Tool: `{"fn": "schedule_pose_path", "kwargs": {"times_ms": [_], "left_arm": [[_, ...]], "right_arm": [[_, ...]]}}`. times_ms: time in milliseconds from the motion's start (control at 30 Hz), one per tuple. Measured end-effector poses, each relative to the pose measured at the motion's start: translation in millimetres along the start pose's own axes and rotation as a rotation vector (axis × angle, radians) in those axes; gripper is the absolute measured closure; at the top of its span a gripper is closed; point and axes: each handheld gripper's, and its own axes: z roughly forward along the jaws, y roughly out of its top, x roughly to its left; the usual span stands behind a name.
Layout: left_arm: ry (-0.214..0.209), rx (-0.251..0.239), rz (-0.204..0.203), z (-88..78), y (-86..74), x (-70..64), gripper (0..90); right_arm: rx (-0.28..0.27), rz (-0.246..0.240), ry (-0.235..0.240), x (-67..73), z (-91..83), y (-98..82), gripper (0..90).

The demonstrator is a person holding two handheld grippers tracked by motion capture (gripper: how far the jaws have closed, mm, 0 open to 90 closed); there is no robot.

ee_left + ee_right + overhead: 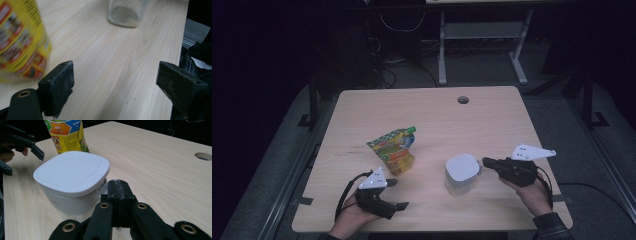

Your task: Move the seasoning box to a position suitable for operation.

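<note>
the wooden table [492, 115] carries two things near the person's edge: a yellow and green spouted pouch [394, 147] lying left of centre, and a clear container with a white lid [462, 172] standing upright to its right. the lid [72, 171] sits flat and square on the container, seemingly fully shut, and a pale, sandy filling shows through the base in the left gripper view. the right gripper [486, 161] comes in from the right with its jaws pressed together, their tips at the small tab [100, 191] on the lid's edge; whether they pinch that tab or merely touch it cannot be told. the left gripper [398, 194] hangs near the table's front edge with its jaws spread wide and nothing between them, just beside the pouch's lower end, well apart from the container. judged from this, the work is at its very start: the lid is on, the pouch is untouched and capped, so opening the container and anything with the pouch are left to do.
</note>
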Motion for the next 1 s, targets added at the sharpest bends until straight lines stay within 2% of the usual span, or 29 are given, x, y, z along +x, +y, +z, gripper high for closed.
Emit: {"fn": "schedule_pose_path", "kwargs": {"times_ms": [267, 467, 667, 1000], "left_arm": [[-0.041, -0.027, 0.051, 13.9, 22.1, -1.9, 14.5], [-0.056, -0.027, 0.083, 22.9, 34.1, -6.5, 14.5], [-0.066, -0.038, 0.084, 34.7, 45.1, -8.7, 14.4], [-0.079, -0.062, 0.118, 44.6, 66.2, -5.9, 14.2]], "right_arm": [[-0.022, -0.005, 0.003, -2.5, 4.1, 10.5, 89.4], [-0.004, -0.010, 0.008, -2.5, 9.1, 10.4, 89.4], [-0.020, -0.011, 0.010, -2.4, 5.6, 10.8, 89.4], [-0.031, -0.007, 0.002, -5.2, 4.4, 17.0, 89.4]]}}
